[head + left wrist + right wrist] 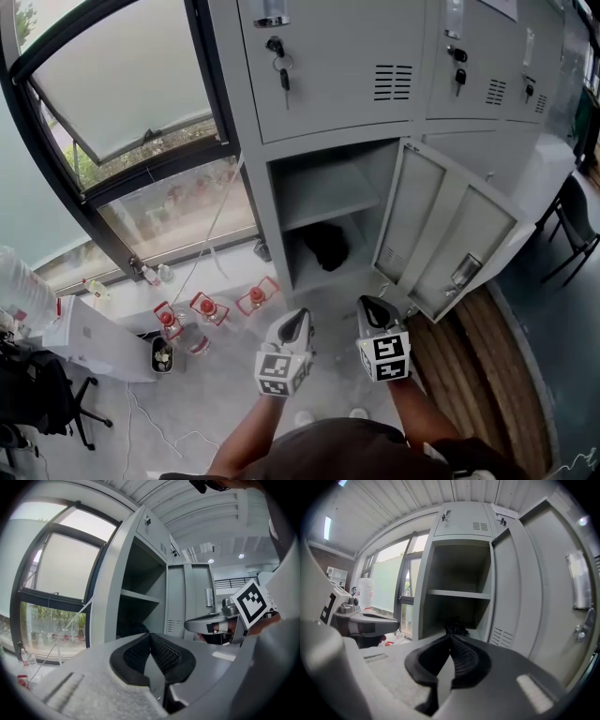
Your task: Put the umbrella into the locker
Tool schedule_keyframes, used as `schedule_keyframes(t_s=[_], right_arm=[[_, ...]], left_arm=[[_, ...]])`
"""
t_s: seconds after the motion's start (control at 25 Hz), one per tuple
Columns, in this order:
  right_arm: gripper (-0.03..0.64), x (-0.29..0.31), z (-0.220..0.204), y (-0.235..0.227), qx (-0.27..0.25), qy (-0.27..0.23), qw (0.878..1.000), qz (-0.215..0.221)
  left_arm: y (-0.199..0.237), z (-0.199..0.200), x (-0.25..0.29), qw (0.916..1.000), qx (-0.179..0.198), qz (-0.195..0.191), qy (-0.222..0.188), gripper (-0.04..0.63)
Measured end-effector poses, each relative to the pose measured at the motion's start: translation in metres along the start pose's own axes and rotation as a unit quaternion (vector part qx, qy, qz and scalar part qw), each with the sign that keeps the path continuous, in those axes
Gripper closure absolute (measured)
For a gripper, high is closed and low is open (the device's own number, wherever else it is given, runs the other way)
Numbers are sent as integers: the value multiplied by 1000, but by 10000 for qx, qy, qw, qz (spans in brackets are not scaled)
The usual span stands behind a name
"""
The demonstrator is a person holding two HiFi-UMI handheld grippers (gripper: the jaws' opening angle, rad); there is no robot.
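Note:
The black umbrella [325,246] lies folded in the lower compartment of the open grey locker [330,200], under its shelf. The right gripper view shows the umbrella [453,626] just beyond the jaw tips, inside the locker [459,593]. My left gripper [300,319] and right gripper [367,306] hover side by side in front of the opening, outside it. Both are shut with nothing between the pads, as each gripper's own view shows: left gripper [150,635], right gripper [451,635]. The locker door [448,234] stands swung open to the right.
Keys [281,67] hang in the upper locker doors. Red-capped items [210,307] and a small bin [161,354] sit on the floor by the window at left. A black office chair [37,394] is at far left, another chair [574,225] at far right.

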State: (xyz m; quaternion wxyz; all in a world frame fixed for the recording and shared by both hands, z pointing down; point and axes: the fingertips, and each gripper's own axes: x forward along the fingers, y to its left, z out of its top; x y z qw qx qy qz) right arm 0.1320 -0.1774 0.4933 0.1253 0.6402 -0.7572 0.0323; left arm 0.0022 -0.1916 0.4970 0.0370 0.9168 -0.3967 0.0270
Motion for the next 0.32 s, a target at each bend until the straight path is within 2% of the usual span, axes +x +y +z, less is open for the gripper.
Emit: schedule_keyframes(t_s=[0.32], right_arm=[[614, -10, -3, -21, 3, -78, 10000, 53]], left_arm=[[-23, 5, 12, 10000, 76, 34, -42, 592]])
